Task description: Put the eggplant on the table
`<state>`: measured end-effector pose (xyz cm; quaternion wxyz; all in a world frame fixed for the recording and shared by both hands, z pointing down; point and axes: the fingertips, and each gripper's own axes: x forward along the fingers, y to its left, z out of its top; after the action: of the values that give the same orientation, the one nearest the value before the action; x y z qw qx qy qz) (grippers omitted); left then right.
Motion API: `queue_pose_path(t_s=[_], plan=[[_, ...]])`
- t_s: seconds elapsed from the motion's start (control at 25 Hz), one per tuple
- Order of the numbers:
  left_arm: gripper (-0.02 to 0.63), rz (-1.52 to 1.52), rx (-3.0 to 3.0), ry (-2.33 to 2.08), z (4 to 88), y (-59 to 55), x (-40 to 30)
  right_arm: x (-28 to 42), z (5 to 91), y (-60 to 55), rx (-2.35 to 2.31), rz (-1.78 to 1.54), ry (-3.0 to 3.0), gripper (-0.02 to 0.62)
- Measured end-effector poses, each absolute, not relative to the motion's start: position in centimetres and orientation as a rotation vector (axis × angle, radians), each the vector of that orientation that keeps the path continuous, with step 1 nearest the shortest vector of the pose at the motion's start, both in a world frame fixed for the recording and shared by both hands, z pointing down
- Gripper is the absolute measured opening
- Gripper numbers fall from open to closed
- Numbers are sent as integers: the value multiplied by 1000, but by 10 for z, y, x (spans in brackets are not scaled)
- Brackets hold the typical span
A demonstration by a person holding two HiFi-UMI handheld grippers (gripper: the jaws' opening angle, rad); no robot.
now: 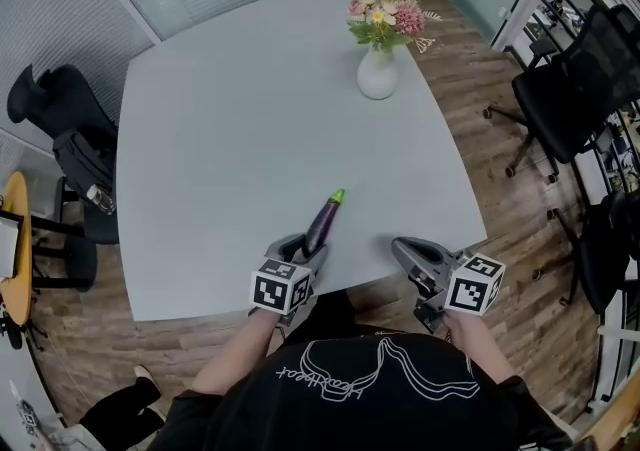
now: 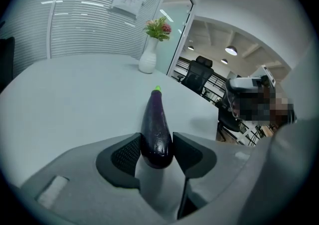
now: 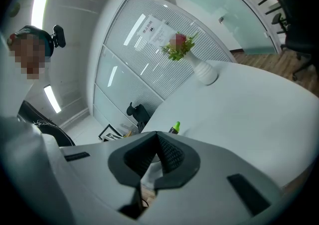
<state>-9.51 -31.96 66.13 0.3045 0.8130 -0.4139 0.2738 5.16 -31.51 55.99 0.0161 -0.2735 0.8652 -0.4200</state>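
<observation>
A dark purple eggplant with a green stem end is held over the near edge of the pale grey table, stem pointing away from me. My left gripper is shut on its thick end. In the left gripper view the eggplant sits squeezed between both pads of the left gripper; whether it touches the tabletop I cannot tell. My right gripper hovers at the table's front edge to the right, its jaws closed together with nothing in them. The eggplant's green tip peeks over its jaws.
A white vase of flowers stands at the table's far side. Black office chairs stand to the right and left on the wooden floor. A small yellow table is at the far left.
</observation>
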Motion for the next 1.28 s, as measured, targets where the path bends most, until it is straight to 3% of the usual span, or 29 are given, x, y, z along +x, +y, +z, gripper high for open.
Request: queue_pose_path(t_s=[1.28], plan=[[221,745,2130,-1122,682,-310,-96,57,577,-291,-862,-1377,2648,9]])
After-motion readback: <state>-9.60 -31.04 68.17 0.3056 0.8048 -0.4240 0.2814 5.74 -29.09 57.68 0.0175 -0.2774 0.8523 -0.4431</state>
